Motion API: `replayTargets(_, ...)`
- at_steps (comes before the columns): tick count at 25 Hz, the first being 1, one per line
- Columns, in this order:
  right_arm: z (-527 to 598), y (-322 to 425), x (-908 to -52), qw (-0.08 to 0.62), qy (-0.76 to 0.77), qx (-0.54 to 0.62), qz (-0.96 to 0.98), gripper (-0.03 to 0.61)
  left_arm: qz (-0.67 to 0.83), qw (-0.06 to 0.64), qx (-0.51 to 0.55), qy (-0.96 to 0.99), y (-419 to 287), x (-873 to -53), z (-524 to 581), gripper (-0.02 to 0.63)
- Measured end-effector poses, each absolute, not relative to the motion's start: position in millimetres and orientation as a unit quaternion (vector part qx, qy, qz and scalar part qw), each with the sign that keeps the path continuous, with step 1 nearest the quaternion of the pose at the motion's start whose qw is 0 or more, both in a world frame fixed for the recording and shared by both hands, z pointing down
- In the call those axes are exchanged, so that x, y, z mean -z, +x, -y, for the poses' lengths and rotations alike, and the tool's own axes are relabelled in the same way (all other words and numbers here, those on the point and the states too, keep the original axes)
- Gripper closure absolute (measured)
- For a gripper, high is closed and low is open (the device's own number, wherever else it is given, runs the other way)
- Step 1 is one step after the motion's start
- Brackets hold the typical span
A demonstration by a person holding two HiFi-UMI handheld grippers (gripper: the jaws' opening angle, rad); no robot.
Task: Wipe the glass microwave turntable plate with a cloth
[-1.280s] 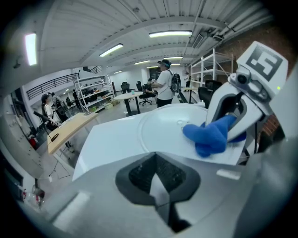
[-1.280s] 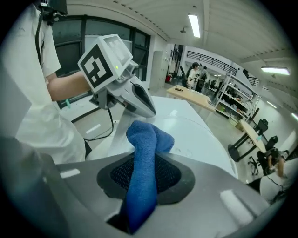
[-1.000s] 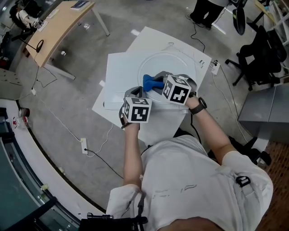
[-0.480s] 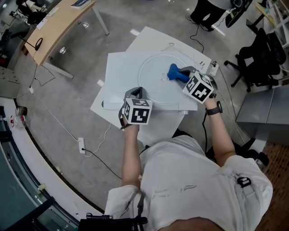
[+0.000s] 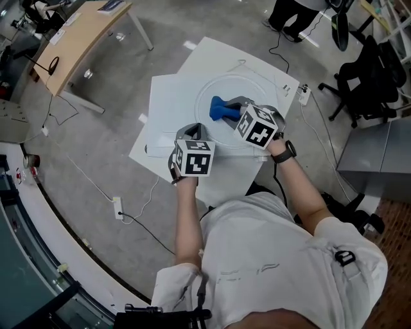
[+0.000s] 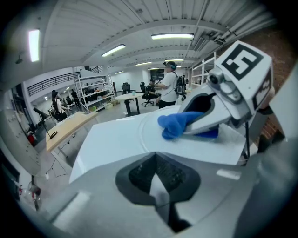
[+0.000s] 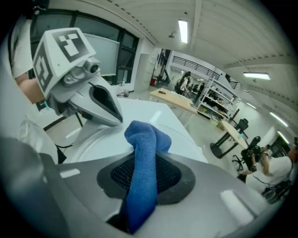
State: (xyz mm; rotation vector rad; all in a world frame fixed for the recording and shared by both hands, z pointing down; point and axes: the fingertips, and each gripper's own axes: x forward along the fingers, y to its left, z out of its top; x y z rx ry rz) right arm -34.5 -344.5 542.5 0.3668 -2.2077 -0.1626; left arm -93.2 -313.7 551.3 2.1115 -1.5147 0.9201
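The clear glass turntable plate (image 5: 207, 132) lies flat on a white tabletop (image 5: 170, 103). A blue cloth (image 5: 220, 108) rests on the plate's left half, pinched in my right gripper (image 5: 232, 106), which is shut on it. In the right gripper view the cloth (image 7: 143, 139) bulges out ahead of the jaws over the plate (image 7: 100, 146). My left gripper (image 5: 191, 132) sits at the plate's near-left rim, shut, with nothing seen between its pads (image 6: 174, 174). From the left gripper view the cloth (image 6: 173, 124) and the plate's rim (image 6: 139, 137) lie just ahead.
The white tabletop is made of overlapping boards with edges all round. A power strip (image 5: 306, 95) hangs at its right corner. A wooden desk (image 5: 83, 38) stands far left, an office chair (image 5: 372, 77) to the right, and a person (image 5: 292, 16) stands beyond the table.
My right gripper carried the cloth across the plate to its right side, then back toward the left half. The left gripper stayed put.
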Motion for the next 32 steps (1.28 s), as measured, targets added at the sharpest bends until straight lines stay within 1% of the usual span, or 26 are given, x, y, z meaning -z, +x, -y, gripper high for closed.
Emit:
replayTargets(5,387.5,22.4,-541.6,0.449,0.258,0.048,0.854,0.483,0.538,0.191,-0.324,0.754,-92.4,-552.0,312.9,0.612)
replayTargets(8,377.0,40.8,-541.4,0.452,0.269,0.043,0.850,0.489,0.538,0.185,-0.326,0.755,-91.5,-552.8,311.6,0.612)
replayTargets(11,352.3,27.8,-542.1,0.457,0.236,0.054,0.856,0.491,0.536,0.179,-0.328,0.757,-92.0,-552.4,312.0,0.612)
replayTargets(16,313.3,-12.5,-543.5,0.444,0.174,0.049,0.878,0.486,0.537,0.176,-0.315,0.763,-89.6,-552.7,313.7,0.612)
replayTargets(19,297.8,-13.5,-539.7,0.433,0.190,0.039,0.880,0.485,0.534,0.173,-0.291,0.775,-86.4,-554.3,309.0,0.611)
replayTargets(21,298.0,-6.1,-527.0,0.396,0.239,0.036,0.886,0.486,0.518,0.155,-0.278,0.794,-80.7,-552.4,308.4,0.611)
replayTargets(24,288.2,4.7,-494.5,0.300,0.325,0.020,0.896,0.486,0.509,0.125,-0.245,0.815,-77.8,-544.1,301.6,0.611)
replayTargets(26,268.8,10.7,-475.1,0.248,0.365,0.015,0.897,0.488,0.518,0.115,-0.213,0.820,-83.2,-536.2,286.9,0.611)
replayTargets(28,245.3,12.6,-464.5,0.215,0.388,0.013,0.896,0.488,0.528,0.111,-0.175,0.823,-92.0,-526.7,268.5,0.611)
replayTargets(32,195.6,16.5,-456.4,0.169,0.399,0.015,0.901,0.489,0.542,0.098,-0.101,0.828,-96.5,-501.4,224.4,0.611)
